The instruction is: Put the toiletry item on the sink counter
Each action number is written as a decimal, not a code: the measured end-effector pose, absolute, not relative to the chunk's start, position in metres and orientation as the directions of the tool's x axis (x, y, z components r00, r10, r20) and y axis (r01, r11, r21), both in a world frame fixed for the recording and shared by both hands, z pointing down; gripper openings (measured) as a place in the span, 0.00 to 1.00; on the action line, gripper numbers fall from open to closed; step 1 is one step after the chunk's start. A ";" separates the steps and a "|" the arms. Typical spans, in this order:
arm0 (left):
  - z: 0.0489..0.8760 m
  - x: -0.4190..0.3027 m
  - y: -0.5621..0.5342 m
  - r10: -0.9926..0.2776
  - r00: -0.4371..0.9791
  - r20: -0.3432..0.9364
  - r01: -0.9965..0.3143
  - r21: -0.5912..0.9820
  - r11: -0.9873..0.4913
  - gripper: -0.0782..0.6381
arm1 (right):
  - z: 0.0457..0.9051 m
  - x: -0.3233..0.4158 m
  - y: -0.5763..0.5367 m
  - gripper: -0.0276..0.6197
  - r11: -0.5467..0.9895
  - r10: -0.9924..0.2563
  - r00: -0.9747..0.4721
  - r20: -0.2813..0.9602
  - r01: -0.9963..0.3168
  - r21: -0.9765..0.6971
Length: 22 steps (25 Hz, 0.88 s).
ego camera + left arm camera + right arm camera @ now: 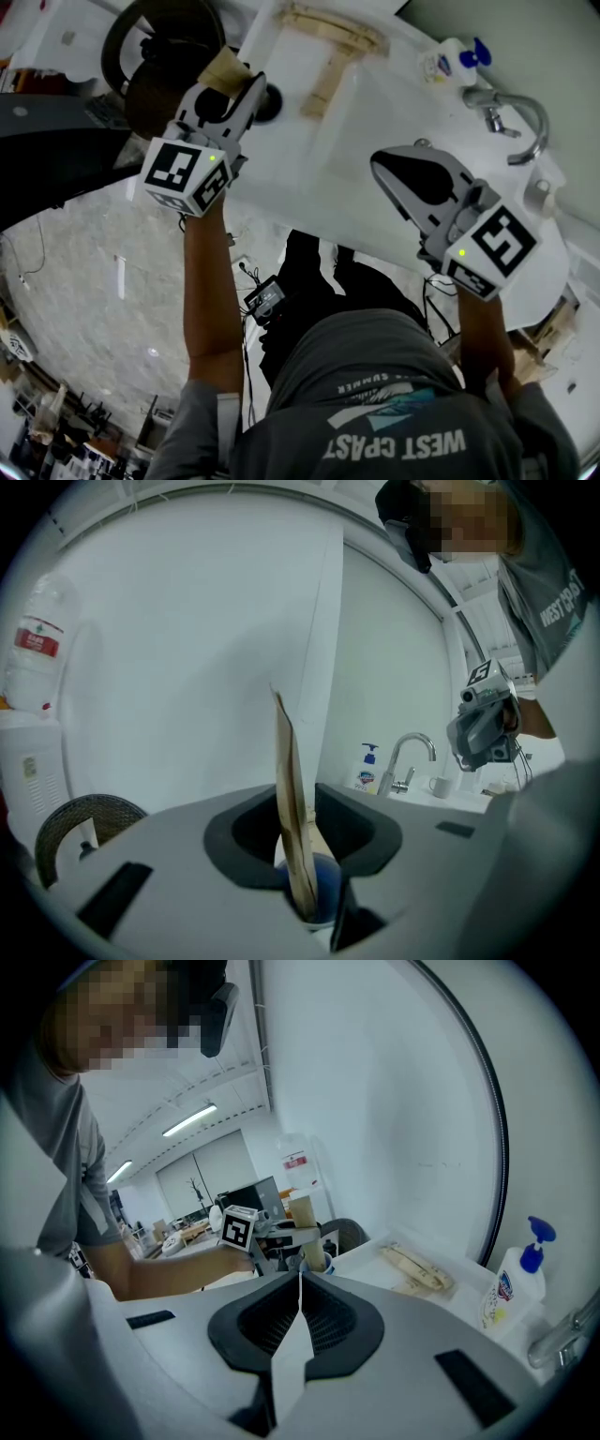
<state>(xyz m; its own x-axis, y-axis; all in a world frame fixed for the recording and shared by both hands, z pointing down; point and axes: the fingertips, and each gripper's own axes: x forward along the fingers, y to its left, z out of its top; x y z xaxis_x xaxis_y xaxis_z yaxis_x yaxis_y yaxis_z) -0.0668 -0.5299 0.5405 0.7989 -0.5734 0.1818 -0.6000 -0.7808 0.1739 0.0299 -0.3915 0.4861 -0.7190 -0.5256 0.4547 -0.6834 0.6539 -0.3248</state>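
Note:
The toiletry item is a tan squeeze tube (289,789) with a blue cap. It stands upright between the jaws of my left gripper (302,860), which is shut on its cap end. In the head view the tube (223,67) sticks out of the left gripper (246,92) over the left end of the white sink counter (375,103). The right gripper view shows the tube (302,1211) held above the counter's edge. My right gripper (382,167) hangs over the counter's middle, its jaws (300,1283) pressed together with nothing between them.
A chrome faucet (511,117) and a pump soap bottle (450,61) stand at the counter's right. A wooden piece (328,56) lies at the back. A dark wicker basket (159,47) sits left of the counter. A small white cup (439,786) stands beside the faucet.

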 end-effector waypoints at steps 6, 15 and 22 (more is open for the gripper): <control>0.518 -0.077 -0.528 -0.604 0.775 0.185 -0.629 0.141 -0.764 0.24 | 0.475 0.031 -0.388 0.09 0.673 -0.519 -0.728 0.448 -0.671 -0.311; 0.470 -0.100 -0.521 -0.668 0.731 0.141 -0.679 0.055 -0.732 0.24 | 0.456 0.030 -0.375 0.09 0.713 -0.501 -0.742 0.445 -0.646 -0.274; 0.417 -0.118 -0.504 -0.712 0.695 0.103 -0.712 -0.042 -0.701 0.24 | 0.431 0.027 -0.359 0.09 0.748 -0.494 -0.760 0.421 -0.619 -0.240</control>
<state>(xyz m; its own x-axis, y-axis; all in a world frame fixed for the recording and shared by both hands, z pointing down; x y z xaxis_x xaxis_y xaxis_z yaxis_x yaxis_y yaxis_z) -0.1177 -0.5043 0.4172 0.6949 -0.7117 0.1029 -0.7118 -0.7011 -0.0418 0.0271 -0.3592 0.4313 -0.7604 -0.4945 0.4211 -0.6192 0.7475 -0.2403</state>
